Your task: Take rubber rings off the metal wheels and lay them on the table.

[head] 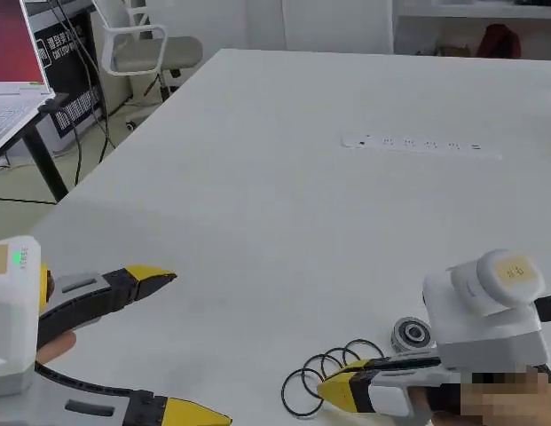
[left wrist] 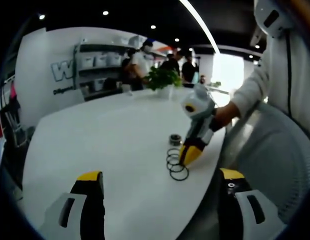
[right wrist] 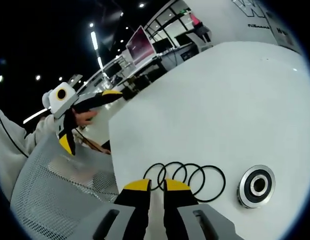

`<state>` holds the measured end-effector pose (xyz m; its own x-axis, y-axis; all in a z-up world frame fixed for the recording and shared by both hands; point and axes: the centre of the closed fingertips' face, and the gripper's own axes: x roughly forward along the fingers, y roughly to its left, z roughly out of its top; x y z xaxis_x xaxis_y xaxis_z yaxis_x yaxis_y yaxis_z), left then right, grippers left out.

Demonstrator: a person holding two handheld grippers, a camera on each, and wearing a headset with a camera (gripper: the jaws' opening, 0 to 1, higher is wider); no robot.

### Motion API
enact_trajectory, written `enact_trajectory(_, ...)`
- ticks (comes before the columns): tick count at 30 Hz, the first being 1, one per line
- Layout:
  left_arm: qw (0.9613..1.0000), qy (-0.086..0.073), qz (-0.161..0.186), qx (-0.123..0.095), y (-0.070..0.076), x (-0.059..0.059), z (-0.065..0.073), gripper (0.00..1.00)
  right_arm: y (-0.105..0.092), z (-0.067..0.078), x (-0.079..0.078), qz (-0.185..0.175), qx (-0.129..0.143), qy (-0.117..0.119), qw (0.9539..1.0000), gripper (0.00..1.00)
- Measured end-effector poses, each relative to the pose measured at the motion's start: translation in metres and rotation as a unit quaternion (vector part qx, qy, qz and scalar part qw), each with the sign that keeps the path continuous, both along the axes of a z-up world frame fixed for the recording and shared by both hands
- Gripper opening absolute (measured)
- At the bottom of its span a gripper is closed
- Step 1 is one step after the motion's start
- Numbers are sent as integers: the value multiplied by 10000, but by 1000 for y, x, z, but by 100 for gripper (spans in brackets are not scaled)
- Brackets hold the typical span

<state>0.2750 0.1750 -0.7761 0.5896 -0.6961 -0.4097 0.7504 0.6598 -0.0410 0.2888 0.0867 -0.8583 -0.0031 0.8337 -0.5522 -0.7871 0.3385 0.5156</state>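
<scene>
**While four rings lie loose: risks and blind spots**

Since the right gripper [right wrist: 152, 186], jaws nearly together, sits at the near end of the overlapping rubber rings [right wrist: 187, 179] on the table [head: 284, 204], a sideways drag could scatter them or knock the metal wheel [right wrist: 256, 186] just beside. Left gripper [head: 193, 346] hangs wide and empty, well apart, partly cut off in head view. Cannot tell whether the wheel's dark band is another ring, or whether the right tips catch one.

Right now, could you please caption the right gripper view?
Right gripper, jaws closed, beside four overlapping rubber rings and a metal wheel.
</scene>
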Motion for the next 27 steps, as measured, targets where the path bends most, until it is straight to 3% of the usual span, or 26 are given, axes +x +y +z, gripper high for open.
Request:
enact_trajectory(6, 10000, -32, 50, -1, 2, -1, 2, 96, 4, 5, -2, 95, 128, -29, 9999, 14)
enact_trajectory(14, 9999, -72, 78, -81, 1, -3, 6, 96, 10, 8, -8, 363, 159, -270, 9988, 26)
enact_trajectory(16, 9999, -79, 99, -66, 2, -2, 6, 96, 7, 6, -4, 398, 47, -464, 9981, 26)
enact_trajectory(20, 9998, -74, 122, -125, 2, -3, 8, 96, 4, 6, 1, 245, 37, -388, 9989, 26)
enact_trajectory(27, 9997, -74, 167, -137, 2, -3, 8, 97, 0, 19, 9, 198, 164, -630, 9977, 27)
